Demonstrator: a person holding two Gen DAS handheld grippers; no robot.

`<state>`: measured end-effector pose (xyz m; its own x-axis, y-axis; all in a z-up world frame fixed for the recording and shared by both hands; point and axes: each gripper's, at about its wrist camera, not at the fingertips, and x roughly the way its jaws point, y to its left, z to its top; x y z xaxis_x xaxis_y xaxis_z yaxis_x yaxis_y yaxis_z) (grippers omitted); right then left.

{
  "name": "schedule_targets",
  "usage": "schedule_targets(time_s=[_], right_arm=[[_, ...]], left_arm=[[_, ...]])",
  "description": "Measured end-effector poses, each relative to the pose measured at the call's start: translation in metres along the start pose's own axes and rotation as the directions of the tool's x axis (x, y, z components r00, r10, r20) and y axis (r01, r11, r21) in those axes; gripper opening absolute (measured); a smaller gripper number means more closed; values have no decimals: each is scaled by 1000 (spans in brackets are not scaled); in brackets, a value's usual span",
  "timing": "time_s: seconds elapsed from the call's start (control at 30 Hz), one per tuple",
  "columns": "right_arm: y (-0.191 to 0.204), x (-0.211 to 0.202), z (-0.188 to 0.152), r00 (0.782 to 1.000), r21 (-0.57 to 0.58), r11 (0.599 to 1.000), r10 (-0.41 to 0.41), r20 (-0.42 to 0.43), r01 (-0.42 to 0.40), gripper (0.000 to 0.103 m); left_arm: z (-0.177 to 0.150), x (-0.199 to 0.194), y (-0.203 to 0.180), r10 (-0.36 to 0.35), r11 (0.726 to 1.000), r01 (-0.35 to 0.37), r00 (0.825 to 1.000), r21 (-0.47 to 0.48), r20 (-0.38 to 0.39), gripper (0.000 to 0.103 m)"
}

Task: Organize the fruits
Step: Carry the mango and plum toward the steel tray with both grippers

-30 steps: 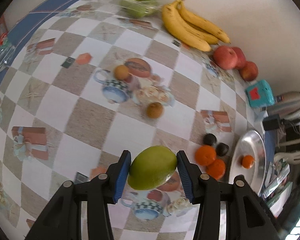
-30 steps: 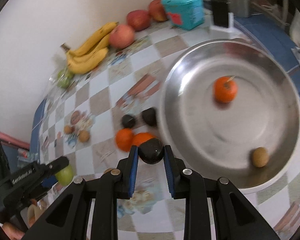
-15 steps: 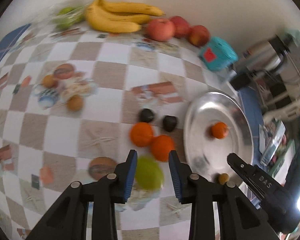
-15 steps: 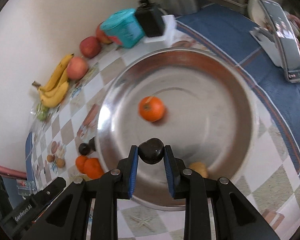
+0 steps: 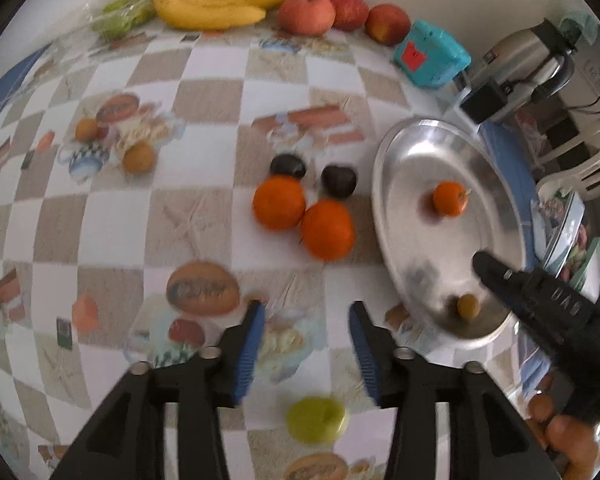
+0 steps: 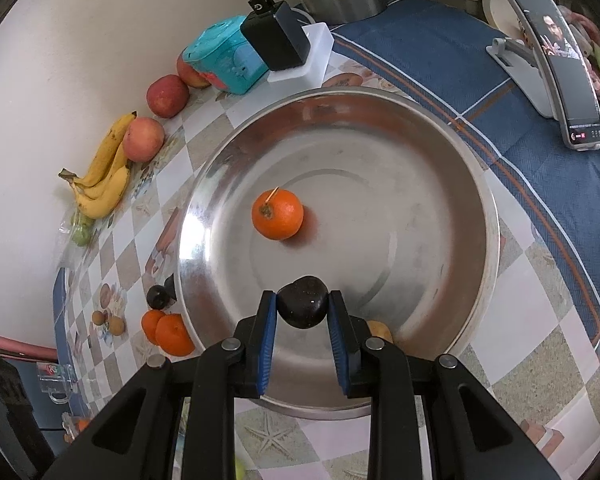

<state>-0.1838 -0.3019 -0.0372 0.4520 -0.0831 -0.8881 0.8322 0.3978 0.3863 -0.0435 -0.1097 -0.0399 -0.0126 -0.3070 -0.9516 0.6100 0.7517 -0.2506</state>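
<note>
The left gripper now stands spread; the green fruit it pinched half a second ago lies on the tablecloth. The right gripper has carried its dark fruit over the tray, beside 1 orange, ready for release.

A second ago the left gripper is clamped on the green fruit; now its blue fingers stand wide apart with nothing between them, and the fruit sits blurred below the gap, close to the camera. The left wrist view also swings from the worktop's far side toward the steel tray. The right gripper, first beside the tray over the checkered worktop, now holds its dark fruit above the tray's near inner part, with the small orange straight ahead.
</note>
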Motion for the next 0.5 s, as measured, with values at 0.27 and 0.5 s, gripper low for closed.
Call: schedule_targets(time_s=[0.27,0.5], right_arm=[[10,-2,-8,999,-33,999,27,-17,-27,27],[6,-2,-8,999,-26,999,25,-21,-26,27]], left_arm=[[-18,-3,8,-16,1000,16,1000,-17,-14,68],[-28,12,-13,37,996,-31,997,83,-70,68]])
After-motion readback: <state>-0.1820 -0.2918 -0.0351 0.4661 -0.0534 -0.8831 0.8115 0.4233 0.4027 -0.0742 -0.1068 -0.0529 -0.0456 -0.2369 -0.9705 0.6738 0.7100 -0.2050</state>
